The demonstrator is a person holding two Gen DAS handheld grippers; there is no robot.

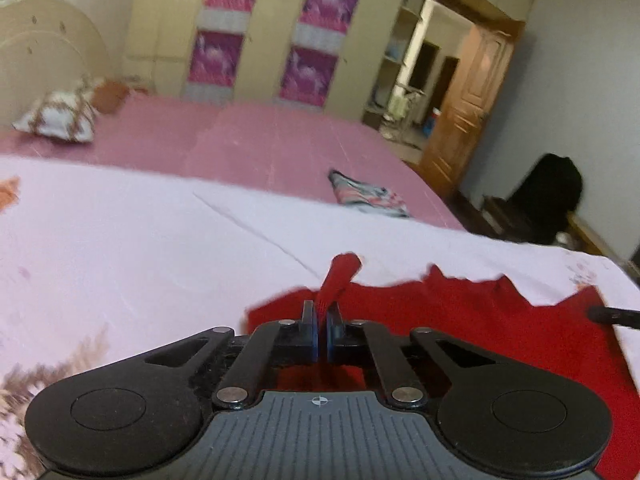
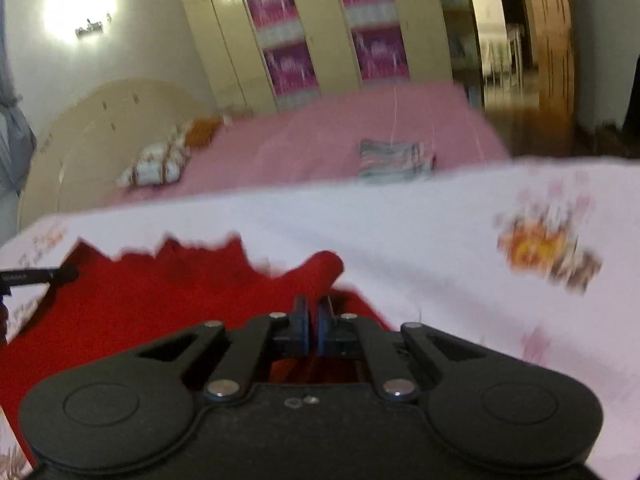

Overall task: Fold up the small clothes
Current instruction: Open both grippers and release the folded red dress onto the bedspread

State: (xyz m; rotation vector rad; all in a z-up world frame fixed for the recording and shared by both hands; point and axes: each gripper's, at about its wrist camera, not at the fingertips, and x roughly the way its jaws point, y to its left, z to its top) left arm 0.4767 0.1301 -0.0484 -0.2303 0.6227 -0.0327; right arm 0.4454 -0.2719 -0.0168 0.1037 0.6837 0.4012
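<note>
A red garment [image 1: 480,320] lies spread on a pale printed sheet [image 1: 120,248] on the bed. My left gripper [image 1: 321,314] is shut on the red garment, pinching a raised fold at its left edge. My right gripper [image 2: 314,310] is shut on the same red garment [image 2: 160,300], pinching a raised fold at its right edge. Each view shows the tip of the other gripper at the garment's far side, in the left wrist view [image 1: 612,316] and in the right wrist view [image 2: 40,276]. Both views are motion-blurred.
A folded striped cloth [image 1: 366,194] lies on the pink bedspread [image 1: 260,148] beyond the sheet. A patterned pillow [image 1: 60,116] sits by the headboard. Wardrobes stand behind the bed, an open wooden door [image 1: 468,100] and a dark chair [image 1: 548,200] to the right.
</note>
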